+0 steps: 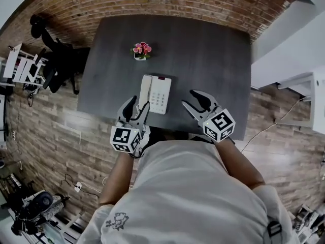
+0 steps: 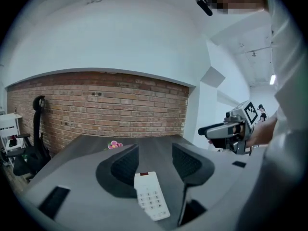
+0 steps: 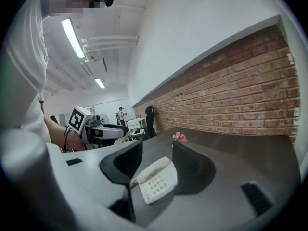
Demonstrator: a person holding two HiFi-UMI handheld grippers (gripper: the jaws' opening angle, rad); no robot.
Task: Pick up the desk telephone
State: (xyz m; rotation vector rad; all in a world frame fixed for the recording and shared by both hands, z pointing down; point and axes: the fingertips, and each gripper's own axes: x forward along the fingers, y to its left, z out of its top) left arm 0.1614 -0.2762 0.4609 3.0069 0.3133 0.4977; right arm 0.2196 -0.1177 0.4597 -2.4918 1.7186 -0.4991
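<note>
The white desk telephone [image 1: 155,94] lies flat on the dark grey table [image 1: 213,50], near its front edge, with the handset resting on its left side. My left gripper [image 1: 137,105] hovers just in front of the phone's near left corner, open and holding nothing. My right gripper [image 1: 192,99] is off to the phone's right, also open and empty. In the left gripper view the phone [image 2: 151,195] shows low between the spread jaws of the left gripper [image 2: 155,153]. The right gripper view frames the phone [image 3: 156,179] between the open jaws of the right gripper [image 3: 158,148].
A small pot of pink flowers [image 1: 141,50] stands on the table behind the phone. A black office chair [image 1: 56,60] and a white rack [image 1: 20,65] are at the left, past the table. White furniture [image 1: 310,95] and a floor cable are on the right.
</note>
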